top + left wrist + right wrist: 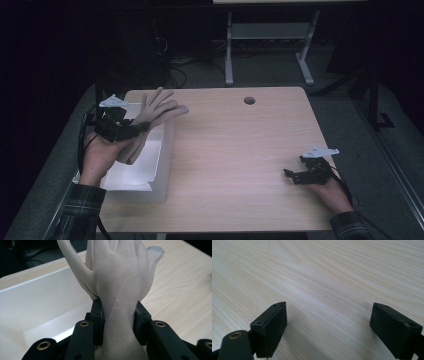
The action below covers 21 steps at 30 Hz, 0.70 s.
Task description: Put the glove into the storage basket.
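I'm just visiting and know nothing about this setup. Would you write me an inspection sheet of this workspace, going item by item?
Surface: light wooden table with a round hole near its far edge.
Job's things: beige glove, pinched near the wrist, fingers pointing away over the table; white bin at the table's left edge, glove partly above it.
Clutter: nothing seen.
Grippers: left gripper shut on the glove; right gripper open, nothing between its jaws, low over bare wood at the right.
Cables: black cable trailing from the left gripper; more cables on the floor beyond the table.
Surroundings: dark room, grey carpet, legs of a second table behind.
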Tool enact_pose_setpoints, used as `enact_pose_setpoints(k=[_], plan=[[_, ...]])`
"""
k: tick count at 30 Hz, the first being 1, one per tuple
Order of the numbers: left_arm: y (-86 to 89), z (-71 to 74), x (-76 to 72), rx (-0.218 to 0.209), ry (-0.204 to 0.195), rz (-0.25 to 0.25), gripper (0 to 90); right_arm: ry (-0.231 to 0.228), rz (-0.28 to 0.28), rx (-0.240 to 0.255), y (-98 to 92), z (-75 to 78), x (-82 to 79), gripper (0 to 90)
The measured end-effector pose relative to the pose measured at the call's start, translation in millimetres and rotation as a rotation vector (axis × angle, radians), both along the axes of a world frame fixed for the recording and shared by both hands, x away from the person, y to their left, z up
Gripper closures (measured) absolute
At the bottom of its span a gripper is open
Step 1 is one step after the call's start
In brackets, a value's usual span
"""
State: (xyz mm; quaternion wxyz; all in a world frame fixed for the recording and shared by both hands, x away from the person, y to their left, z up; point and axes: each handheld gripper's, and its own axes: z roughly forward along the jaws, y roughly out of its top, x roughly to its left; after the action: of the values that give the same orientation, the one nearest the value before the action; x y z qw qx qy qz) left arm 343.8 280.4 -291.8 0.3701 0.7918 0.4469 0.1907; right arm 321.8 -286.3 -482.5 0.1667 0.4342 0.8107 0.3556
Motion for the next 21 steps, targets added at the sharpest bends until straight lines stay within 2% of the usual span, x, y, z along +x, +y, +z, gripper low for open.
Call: enact_pose_setpoints(k=[5,11,20,21], plan=[[16.0,-12.4,-4.6,0.016,0.007,0.052,67.5,0.000,0.000,0.000,0.0,0.0,0.0,13.8],[32.4,-36.6,-7.9,0.022,0.036,0.107,67.4,0.000,0.000,-0.001,0.0,0.0,0.0,13.8],[42.8,-73.9,-3.2,0.046,0.083,0.155,67.2,0.000,-0.001,0.000,0.1,0.0,0.0,13.8],[43.0,-78.7,-2.1,0.058,0.092,0.157,67.2,-0.001,-0.001,0.000,0.1,0.0,0.0,13.8]])
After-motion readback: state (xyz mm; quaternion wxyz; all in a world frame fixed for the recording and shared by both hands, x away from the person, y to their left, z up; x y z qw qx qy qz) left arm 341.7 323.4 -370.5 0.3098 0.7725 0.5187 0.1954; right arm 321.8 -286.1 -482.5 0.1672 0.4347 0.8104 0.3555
